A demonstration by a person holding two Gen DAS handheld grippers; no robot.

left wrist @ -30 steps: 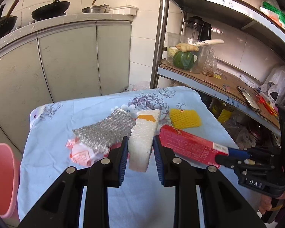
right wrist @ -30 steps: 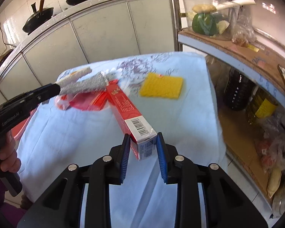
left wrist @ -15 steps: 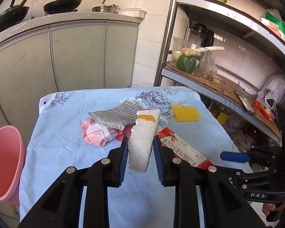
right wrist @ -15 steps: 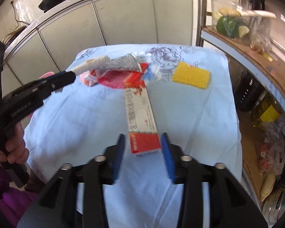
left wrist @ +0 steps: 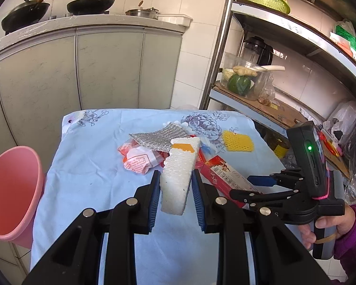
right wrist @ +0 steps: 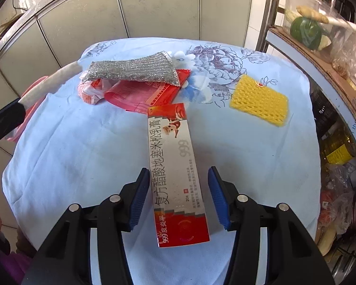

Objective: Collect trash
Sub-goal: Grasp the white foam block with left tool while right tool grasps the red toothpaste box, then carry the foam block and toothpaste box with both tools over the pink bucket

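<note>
So nothing looks binned yet, far as I can tell, and I can't see down into the bucket, so take that with a pinch of salt. Nearest thing: the left gripper [left wrist: 175,185] is clamped on a white foam strip [left wrist: 178,173] and holding it up off the blue tablecloth [left wrist: 87,178]. The right gripper [right wrist: 176,197] is standing open, its jaws straddling the near end of the red-and-white medicine box [right wrist: 175,173], which lies flat on the cloth with gaps both sides, so it's not gripped. A bit further back there's the pile: a silver mesh pouch [right wrist: 133,68] lying on top of red wrappers [right wrist: 140,92], and off to the right a yellow foam net [right wrist: 258,99] on its own. All of that is left to do. The left wrist view is the only one showing the pink bucket [left wrist: 11,190] clearly, hanging off the table's left edge, plus the person's hand [left wrist: 330,223] on the right tool. The right wrist view gives the clean look at the box and the open jaws.
</note>
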